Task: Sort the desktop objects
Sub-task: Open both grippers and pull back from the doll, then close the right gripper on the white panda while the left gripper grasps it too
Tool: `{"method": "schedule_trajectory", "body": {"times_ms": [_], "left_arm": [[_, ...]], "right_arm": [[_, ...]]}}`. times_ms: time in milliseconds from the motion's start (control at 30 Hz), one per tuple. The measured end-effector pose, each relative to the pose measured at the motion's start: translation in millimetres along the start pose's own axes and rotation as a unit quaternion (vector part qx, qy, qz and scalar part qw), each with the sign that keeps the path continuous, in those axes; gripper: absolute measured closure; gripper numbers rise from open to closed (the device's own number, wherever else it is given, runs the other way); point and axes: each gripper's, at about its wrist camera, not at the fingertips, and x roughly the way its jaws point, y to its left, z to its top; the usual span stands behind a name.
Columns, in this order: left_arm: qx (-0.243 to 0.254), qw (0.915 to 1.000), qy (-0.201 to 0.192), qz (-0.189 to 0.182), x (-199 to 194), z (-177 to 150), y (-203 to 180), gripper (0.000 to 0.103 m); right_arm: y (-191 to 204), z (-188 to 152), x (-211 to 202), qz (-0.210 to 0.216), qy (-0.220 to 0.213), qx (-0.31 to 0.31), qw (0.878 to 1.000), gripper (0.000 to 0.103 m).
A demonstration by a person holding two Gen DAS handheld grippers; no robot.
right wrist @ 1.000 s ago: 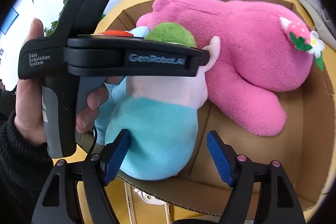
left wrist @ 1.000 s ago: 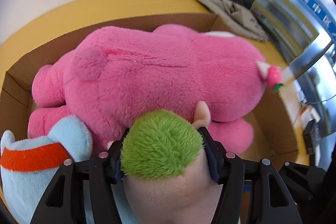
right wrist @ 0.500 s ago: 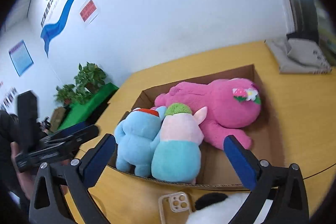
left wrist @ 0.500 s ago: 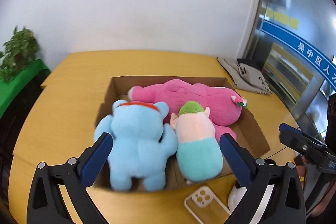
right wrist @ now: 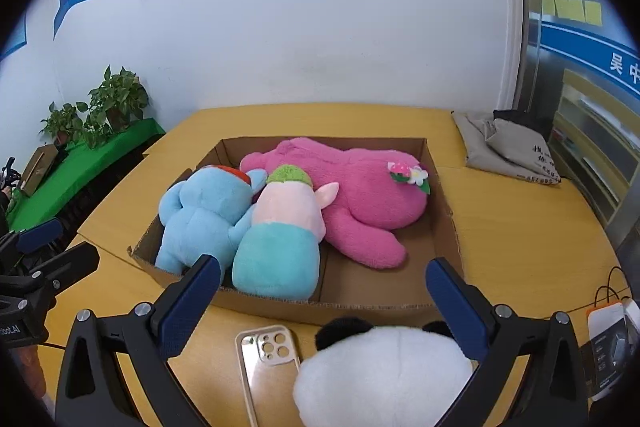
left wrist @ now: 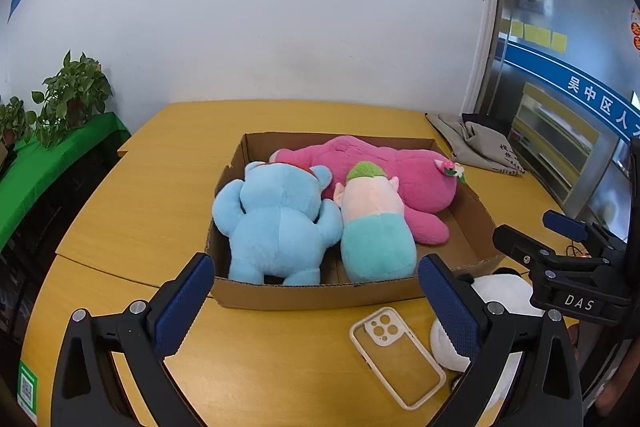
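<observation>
Left tool gaping — green-haired plush beyond, boxed

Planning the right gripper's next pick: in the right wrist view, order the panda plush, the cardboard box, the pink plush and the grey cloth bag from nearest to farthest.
1. Panda plush: just below the open jaws.
2. Cardboard box: straight ahead.
3. Pink plush: inside the box, toward its back.
4. Grey cloth bag: far right corner of the table.
</observation>
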Motion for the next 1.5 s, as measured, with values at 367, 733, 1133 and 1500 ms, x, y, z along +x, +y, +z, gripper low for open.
{"method": "schedule_trajectory", "body": {"times_ms": [367, 733, 1133, 1500], "left_arm": [[0.019, 0.9997, 0.003, -0.013, -4, -4, -23, 0.000], [0.016, 0.9997, 0.013, -0.015, 2, -6, -26, 0.000], [0.018, 0.9996, 0.018, -0.014, 8, -10, -29, 0.000], [0.011, 0.9992, 0.032, -0.021, 20, -12, -26, 0.000]], "right_arm": [[-8, -13, -18, -0.017, -0.002, -0.011, 1.000, 0.000], [-13, -20, -28, -0.019, -0.004, -0.008, 1.000, 0.000], [-11, -23, -29, -0.018, -0.006, -0.012, 1.000, 0.000], [-9, -24, -22, -0.019, 0.005, -0.019, 1.000, 0.000]]}}
